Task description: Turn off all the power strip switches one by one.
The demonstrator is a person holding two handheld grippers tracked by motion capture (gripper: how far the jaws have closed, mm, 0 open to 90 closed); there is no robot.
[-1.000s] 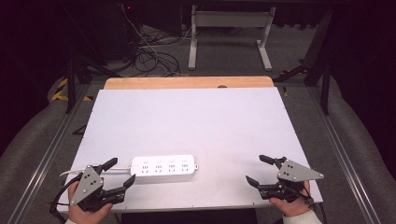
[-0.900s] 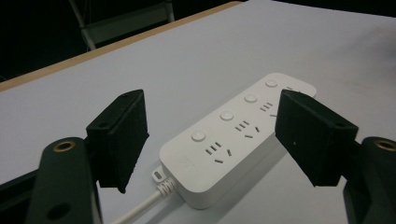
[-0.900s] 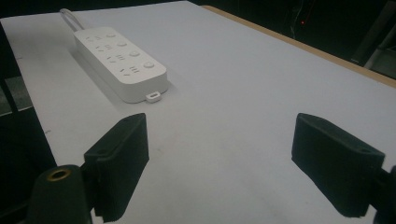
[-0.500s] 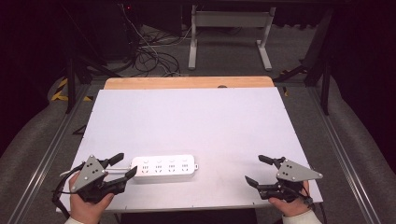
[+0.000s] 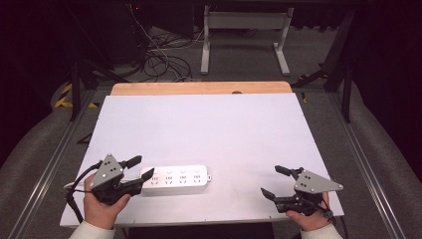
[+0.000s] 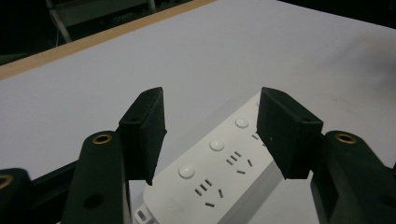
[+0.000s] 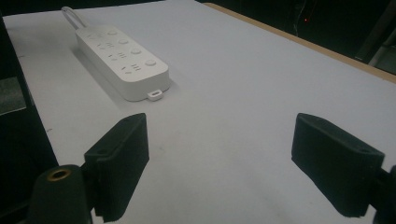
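A white power strip (image 5: 175,179) lies flat on the white bench (image 5: 209,134), close to the near edge and toward the near left corner, its long side running along that edge. Its top face carries a row of sockets, each with a round button (image 6: 216,144) beside it. A small tab (image 7: 155,94) sticks out from the end that faces the right side of the bench, and a white cord (image 7: 71,15) leaves the opposite end.

The left gripper (image 5: 137,168) sits at the near left corner of the bench, held in the person's left hand (image 5: 102,206). Its jaws stand apart, one on each side of the left end of the power strip. In the left gripper view the strip runs up between the two black jaws; whether either jaw touches the casing cannot be told.

The right gripper (image 5: 274,181) is held low over the near right corner of the bench by the right hand (image 5: 308,219), well apart from the power strip. Its jaws are spread wide with bare bench surface between them.

The far edge of the bench shows a strip of bare wood (image 5: 199,88). Beyond it, cables (image 5: 159,59) lie on the floor near a grey metal stand (image 5: 244,30).
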